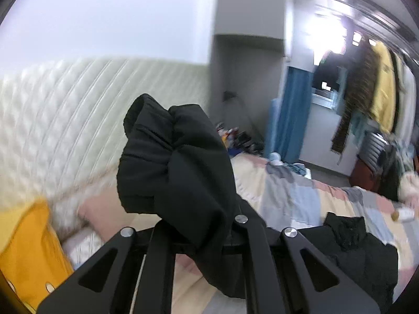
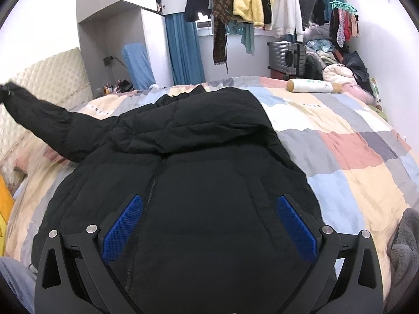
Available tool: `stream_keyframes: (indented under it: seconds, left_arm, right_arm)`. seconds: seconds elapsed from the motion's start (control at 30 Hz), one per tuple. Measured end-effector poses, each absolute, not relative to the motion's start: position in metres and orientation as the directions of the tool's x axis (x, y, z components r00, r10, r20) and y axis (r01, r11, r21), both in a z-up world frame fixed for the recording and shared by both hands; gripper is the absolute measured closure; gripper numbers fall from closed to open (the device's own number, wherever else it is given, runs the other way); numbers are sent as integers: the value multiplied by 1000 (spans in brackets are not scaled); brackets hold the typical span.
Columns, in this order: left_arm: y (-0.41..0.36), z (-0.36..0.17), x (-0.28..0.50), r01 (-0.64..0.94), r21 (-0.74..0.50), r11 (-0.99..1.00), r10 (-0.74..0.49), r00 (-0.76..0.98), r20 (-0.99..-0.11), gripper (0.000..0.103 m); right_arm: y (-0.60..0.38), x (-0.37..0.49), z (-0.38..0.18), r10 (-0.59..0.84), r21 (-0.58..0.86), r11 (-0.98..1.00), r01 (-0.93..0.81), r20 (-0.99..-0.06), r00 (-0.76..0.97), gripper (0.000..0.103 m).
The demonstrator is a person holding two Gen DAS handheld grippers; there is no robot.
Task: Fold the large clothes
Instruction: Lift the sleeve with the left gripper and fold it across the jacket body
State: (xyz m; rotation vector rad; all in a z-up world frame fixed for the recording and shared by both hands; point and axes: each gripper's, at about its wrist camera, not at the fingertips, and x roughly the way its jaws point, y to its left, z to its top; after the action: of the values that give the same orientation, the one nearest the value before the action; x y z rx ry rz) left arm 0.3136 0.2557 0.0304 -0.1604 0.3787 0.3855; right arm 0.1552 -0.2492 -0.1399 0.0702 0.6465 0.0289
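Note:
A large black puffer jacket [image 2: 204, 157] lies spread on the patchwork quilt [image 2: 353, 154] of a bed, hood toward the far side. My left gripper [image 1: 201, 225] is shut on the cuff end of the jacket's sleeve [image 1: 172, 157] and holds it lifted above the bed; the sleeve hides its fingertips. The lifted sleeve [image 2: 44, 120] shows stretched up to the left in the right wrist view. My right gripper [image 2: 209, 225] is open, its blue pads [image 2: 123, 227] spread just above the jacket's body near the zipper, holding nothing.
A quilted cream headboard [image 1: 65, 120] stands on the left. A rolled bolster pillow [image 2: 311, 86] lies on the far right of the bed. Hanging clothes [image 2: 248, 0], a suitcase [image 2: 286, 57] and a clothes pile fill the far wall. An orange object [image 1: 28, 251] sits at the left.

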Motion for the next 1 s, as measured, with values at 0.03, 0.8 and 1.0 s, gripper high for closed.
stream_keyframes:
  seconds: [0.03, 0.8, 1.0]
  left_arm:
    - [240, 36, 316, -377, -56, 924, 331, 867, -373, 94]
    - [-105, -20, 390, 122, 18, 992, -105, 912, -397, 91]
    - [-164, -74, 413, 188, -15, 982, -172, 859, -482, 91]
  right_arm:
    - [-250, 157, -139, 47, 73, 997, -4, -599, 799, 0]
    - [-292, 163, -152, 68, 174, 983, 50, -613, 787, 0]
    - [-305, 175, -165, 84, 213, 975, 68, -631, 771, 0]
